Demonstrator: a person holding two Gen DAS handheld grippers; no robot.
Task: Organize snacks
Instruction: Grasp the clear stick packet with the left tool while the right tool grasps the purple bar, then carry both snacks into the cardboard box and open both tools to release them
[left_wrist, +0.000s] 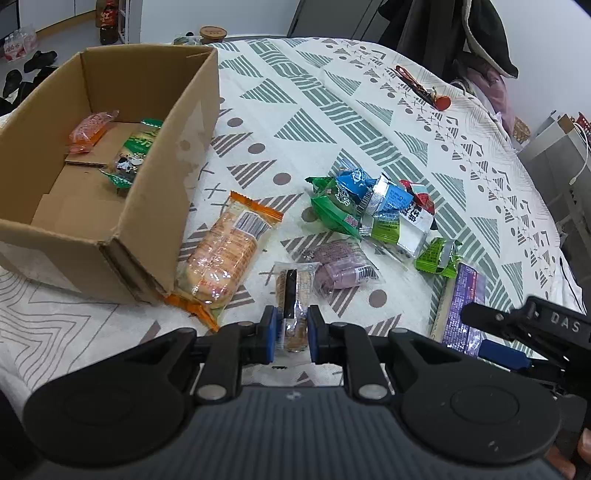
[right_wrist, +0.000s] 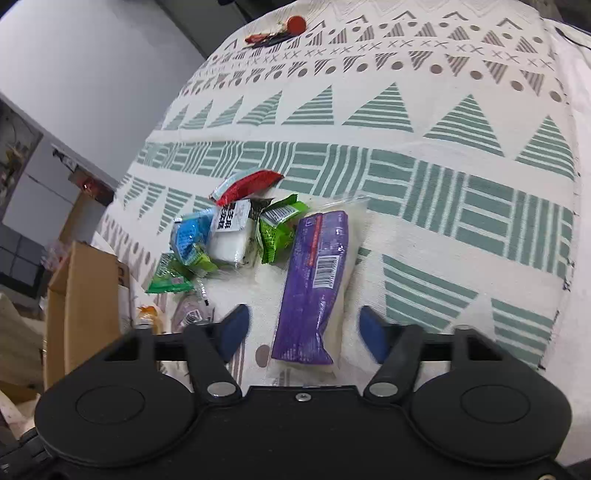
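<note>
The left gripper (left_wrist: 291, 332) pinches a clear-wrapped biscuit (left_wrist: 293, 295) just above the tabletop (left_wrist: 332, 110), beside the box (left_wrist: 110, 177). The right gripper (right_wrist: 304, 328) is spread wide, straddling the purple pack (right_wrist: 314, 280) without touching it.

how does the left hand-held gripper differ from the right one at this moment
The left hand-held gripper has its blue pads closed on a small clear-wrapped biscuit packet; the right hand-held gripper is open wide, holding nothing. The right one straddles a long purple snack packet lying flat on the tablecloth, with neither pad touching it. Both have black bodies.
</note>
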